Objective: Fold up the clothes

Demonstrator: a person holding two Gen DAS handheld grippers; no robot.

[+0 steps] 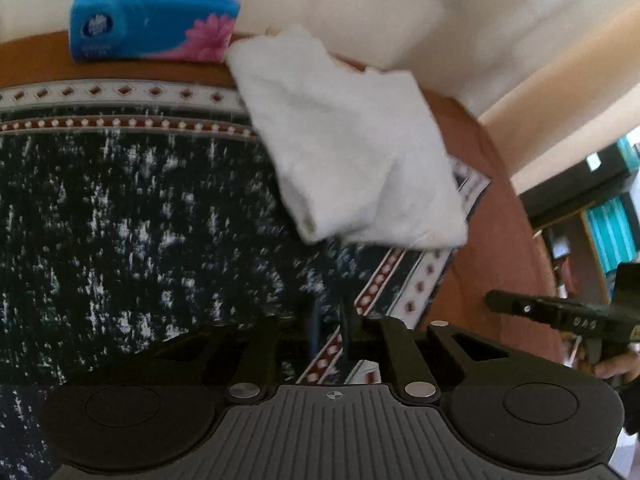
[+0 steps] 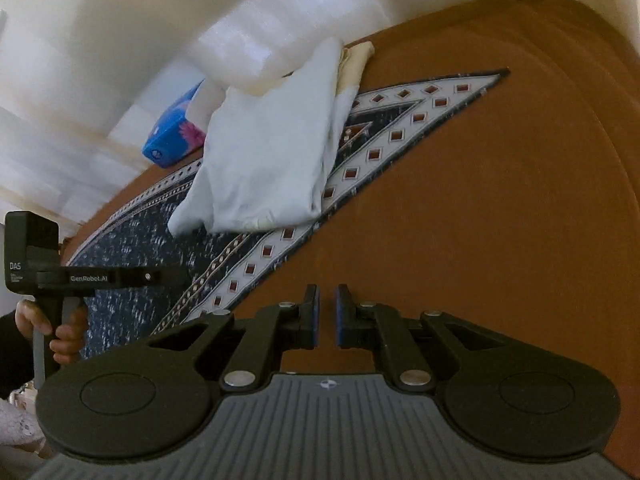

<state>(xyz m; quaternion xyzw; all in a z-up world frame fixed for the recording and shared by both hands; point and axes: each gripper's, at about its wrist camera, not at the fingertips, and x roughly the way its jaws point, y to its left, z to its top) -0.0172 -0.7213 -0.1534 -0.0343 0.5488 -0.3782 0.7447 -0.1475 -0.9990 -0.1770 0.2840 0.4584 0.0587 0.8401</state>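
At the far left of the left wrist view a blue tissue pack [image 1: 156, 14] with a pink flower print stood on the brown table [image 1: 492, 208], close to the pale wall behind it. In front of it a dark speckled mat [image 1: 120, 220] with a white and red diamond border covered most of the table. To the right of the pack lay the folded white garment [image 1: 348, 140], resting across the mat's far right corner, its far edge reaching onto bare table; a bit of cream cloth [image 1: 352, 65] peeked out from under its far side. The left gripper [image 1: 328, 324] hung low over the mat, well short of the garment, its fingers a narrow gap apart and holding nothing. At the right edge the right gripper [image 1: 560, 318] showed side-on, gripped by a hand [image 1: 616, 366]; from there its finger gap could not be judged. In the right wrist view, the left gripper [image 2: 120, 278] appeared at the left, held by a hand [image 2: 60, 328] above the mat [image 2: 132, 248]. The garment [image 2: 268, 152] lay in the middle distance on the mat's bordered corner, the tissue pack [image 2: 172, 136] behind it to the left. The right gripper [image 2: 328, 312] hovered over bare table [image 2: 500, 220], fingers slightly parted and empty.
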